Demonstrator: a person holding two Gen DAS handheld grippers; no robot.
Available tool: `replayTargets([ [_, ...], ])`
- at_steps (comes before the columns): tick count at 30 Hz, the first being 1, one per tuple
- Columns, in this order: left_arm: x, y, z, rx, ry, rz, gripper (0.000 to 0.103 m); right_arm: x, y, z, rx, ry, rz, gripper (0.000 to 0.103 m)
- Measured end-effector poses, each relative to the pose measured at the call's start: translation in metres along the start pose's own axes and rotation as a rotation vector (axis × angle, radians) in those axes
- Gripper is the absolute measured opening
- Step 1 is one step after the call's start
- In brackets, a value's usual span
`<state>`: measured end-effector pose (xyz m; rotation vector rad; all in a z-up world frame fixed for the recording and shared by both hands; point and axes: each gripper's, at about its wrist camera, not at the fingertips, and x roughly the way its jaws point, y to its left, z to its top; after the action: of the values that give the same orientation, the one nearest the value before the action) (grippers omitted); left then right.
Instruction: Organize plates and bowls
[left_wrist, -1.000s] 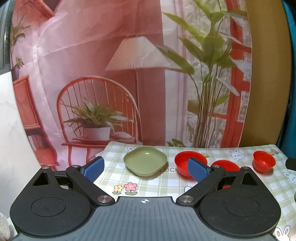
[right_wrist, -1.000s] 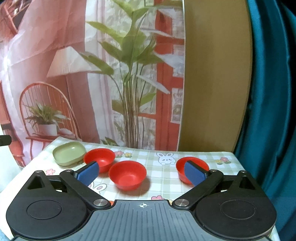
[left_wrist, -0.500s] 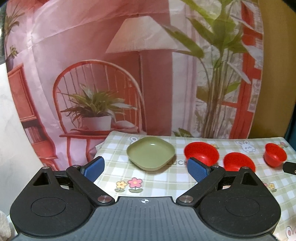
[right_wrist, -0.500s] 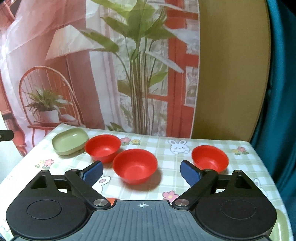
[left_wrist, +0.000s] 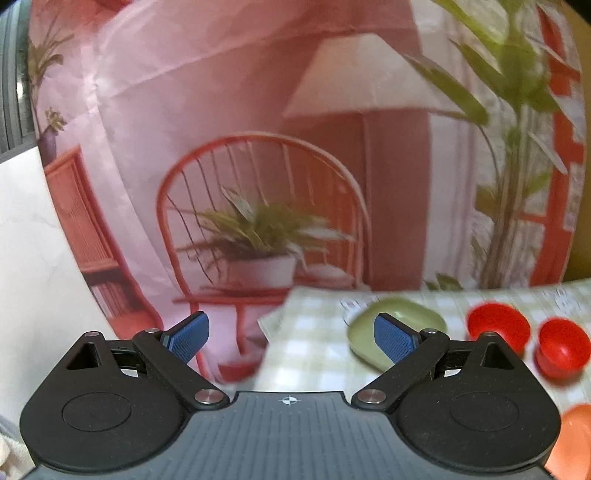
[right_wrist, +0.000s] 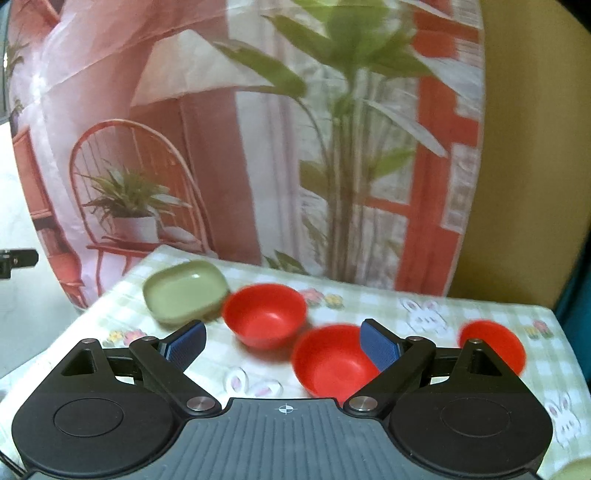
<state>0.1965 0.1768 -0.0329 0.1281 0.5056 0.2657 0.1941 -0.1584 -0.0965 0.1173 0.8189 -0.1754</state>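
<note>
A green square plate (right_wrist: 184, 290) lies at the table's far left corner; it also shows in the left wrist view (left_wrist: 406, 317). Three red bowls stand in a row: left (right_wrist: 266, 314), middle (right_wrist: 330, 360), right (right_wrist: 495, 341). In the left wrist view I see two red bowls (left_wrist: 496, 325) (left_wrist: 563, 349). My right gripper (right_wrist: 282, 345) is open and empty, above the table just short of the left and middle bowls. My left gripper (left_wrist: 291, 341) is open and empty, over the table's left edge, the plate behind its right finger.
The checked tablecloth (right_wrist: 369, 306) has bunny and flower prints. A printed backdrop (right_wrist: 221, 129) hangs behind the table. An orange dish edge (left_wrist: 574, 439) shows at the lower right of the left wrist view. A pale green rim (right_wrist: 576, 470) sits at the right view's bottom corner.
The left gripper has swung left, so plate and bowls slid to the right of its view. The right gripper has moved forward and left toward the bowls. Both stay open.
</note>
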Motion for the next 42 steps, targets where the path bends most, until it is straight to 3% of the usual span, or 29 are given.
replayTargets([
  [5,0.031,0.024,0.012,-0.019,-0.02,0.025,0.097,0.034,0.025,0.021,-0.063,0.005,0.028,0.089],
  [8,0.056,0.029,0.01,-0.026,-0.021,-0.004,0.097,0.063,0.038,0.035,-0.075,0.031,0.056,0.083],
  [13,0.105,0.023,-0.002,-0.056,0.023,-0.087,0.096,0.119,0.056,0.057,-0.1,0.066,0.097,0.081],
  [16,0.135,0.02,-0.013,-0.126,0.066,-0.134,0.092,0.155,0.063,0.067,-0.138,0.102,0.114,0.071],
  [21,0.182,0.008,-0.025,-0.157,0.137,-0.151,0.085,0.216,0.065,0.081,-0.123,0.159,0.129,0.064],
  [27,0.226,-0.002,-0.038,-0.245,0.253,-0.205,0.08,0.281,0.069,0.08,-0.089,0.291,0.128,0.054],
  [37,0.255,-0.019,-0.043,-0.27,0.301,-0.234,0.079,0.33,0.07,0.068,0.031,0.46,0.108,0.04],
  [39,0.257,-0.023,-0.046,-0.256,0.311,-0.228,0.076,0.331,0.074,0.066,0.027,0.471,0.109,0.034],
  [40,0.26,-0.026,-0.046,-0.248,0.316,-0.227,0.07,0.332,0.077,0.065,0.017,0.487,0.106,0.033],
  [42,0.261,-0.029,-0.05,-0.24,0.331,-0.239,0.057,0.333,0.081,0.062,0.004,0.509,0.094,0.019],
])
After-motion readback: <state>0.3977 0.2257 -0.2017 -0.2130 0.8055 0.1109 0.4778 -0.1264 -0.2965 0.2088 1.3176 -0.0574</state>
